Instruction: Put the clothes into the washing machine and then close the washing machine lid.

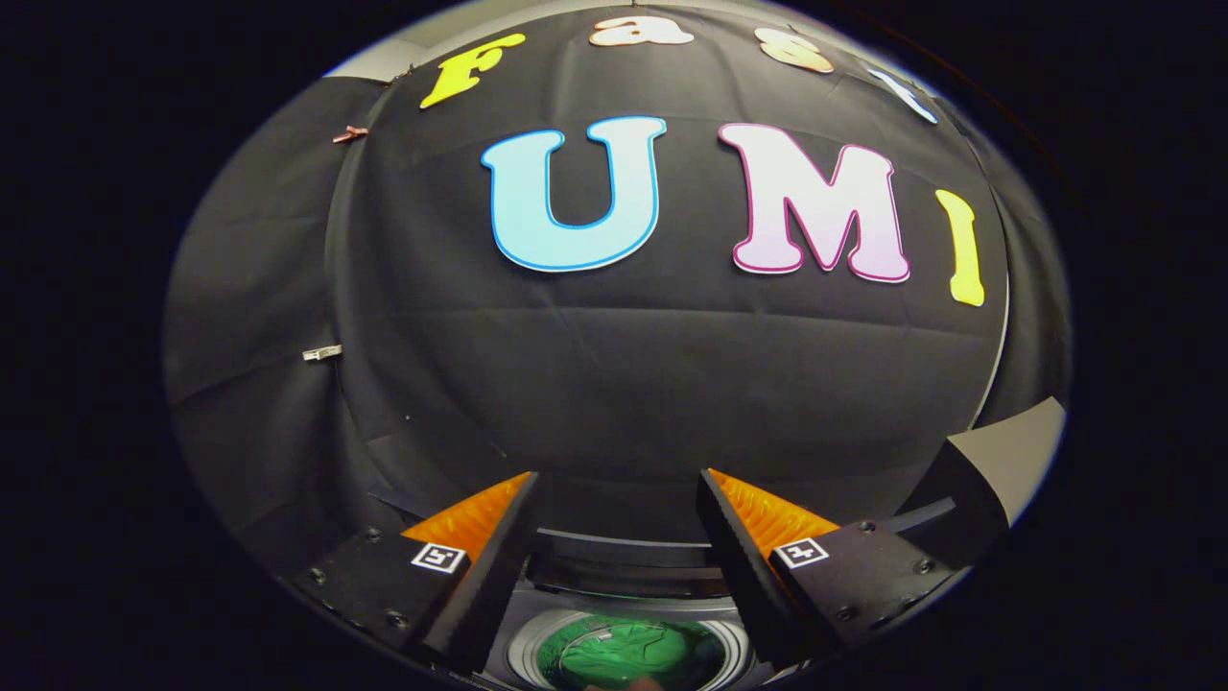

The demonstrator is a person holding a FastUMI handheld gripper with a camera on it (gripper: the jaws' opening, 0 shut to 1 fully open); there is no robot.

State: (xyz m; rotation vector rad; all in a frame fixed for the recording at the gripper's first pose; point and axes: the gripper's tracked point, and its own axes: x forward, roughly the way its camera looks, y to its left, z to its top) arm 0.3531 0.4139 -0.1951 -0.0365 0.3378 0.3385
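Note:
My gripper (619, 480) is open, its two fingers spread wide with nothing between them. Below and between the fingers I look down into the washing machine (624, 585); its round drum opening has a pale ring. A green piece of clothing (628, 655) lies crumpled inside the drum. The dark raised lid (624, 547) stands behind the opening, just beyond the fingertips. The gripper hovers above the machine and touches neither the cloth nor the lid.
The black cloth wall (614, 365) hangs close behind the machine. A grey slanted panel (1007, 461) juts in to the right of the right finger. Small clips (321, 353) pin the cloth to the left.

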